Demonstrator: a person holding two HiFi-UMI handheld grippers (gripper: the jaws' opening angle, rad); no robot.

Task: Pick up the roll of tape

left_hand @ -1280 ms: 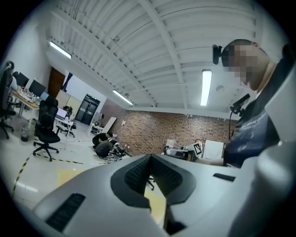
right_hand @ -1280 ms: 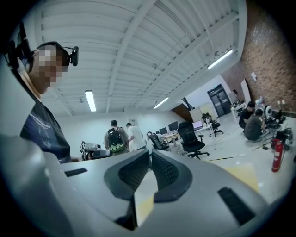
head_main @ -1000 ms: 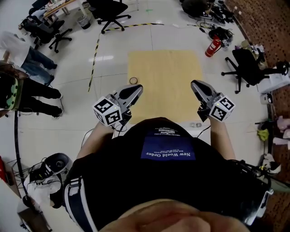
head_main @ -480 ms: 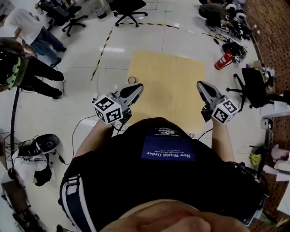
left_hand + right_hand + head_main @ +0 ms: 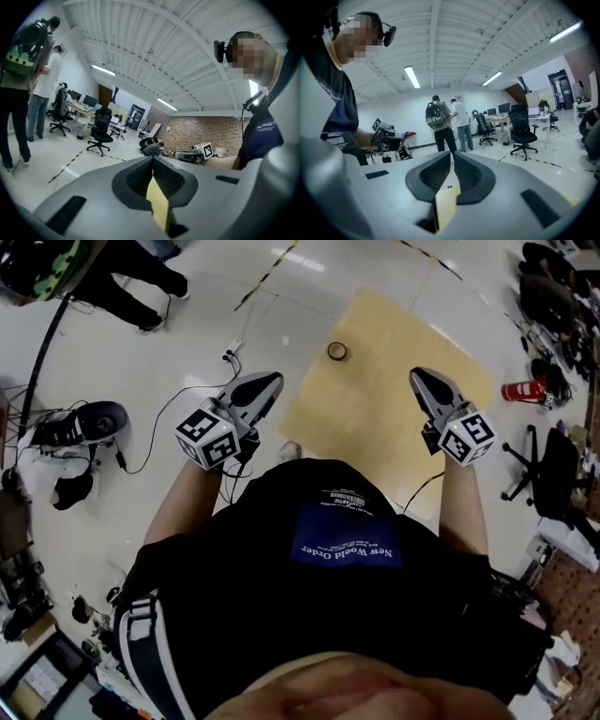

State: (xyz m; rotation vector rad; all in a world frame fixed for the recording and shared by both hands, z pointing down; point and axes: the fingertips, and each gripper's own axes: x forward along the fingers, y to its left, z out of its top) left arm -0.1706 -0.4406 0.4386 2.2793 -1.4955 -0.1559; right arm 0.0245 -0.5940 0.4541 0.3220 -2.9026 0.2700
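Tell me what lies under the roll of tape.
The roll of tape lies flat on a tan mat spread over the white floor. The mat's near edge is hidden by the person's torso.

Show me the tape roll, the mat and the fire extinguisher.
tape roll (image 5: 330,352), head view, left side of its ring
mat (image 5: 375,399), head view, bare middle
fire extinguisher (image 5: 523,390), head view, red body

I see: white tile floor (image 5: 141,362) | tan mat (image 5: 394,390) flat on it | tape roll (image 5: 337,351) on mat, nr its left edge | red extinguisher (image 5: 522,390) lying just off mat's rt corner
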